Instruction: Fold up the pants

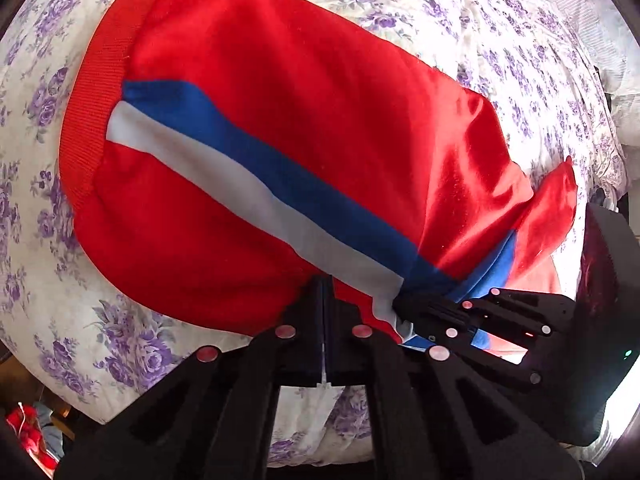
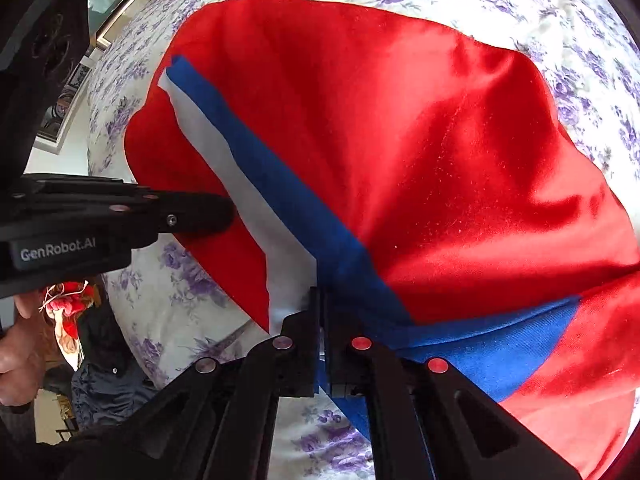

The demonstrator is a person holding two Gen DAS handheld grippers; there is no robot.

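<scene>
The red pants [image 1: 256,128] lie on the flowery bedspread [image 1: 460,12], near edge pinched by both the left gripper [image 1: 326,284] and right gripper [image 2: 321,294], probably so that edge lifts evenly for the fold.

A white bedsheet [image 1: 460,12] printed with purple flowers fills the view, with dark clothing [image 2: 108,384] at eight o'clock.

Both grippers are matte black: the left gripper [image 1: 327,280] carries round pink-red studs, and its side shows a grey "GenRobot.AI" label [image 2: 58,251] plus a silver screw [image 2: 172,220].
</scene>
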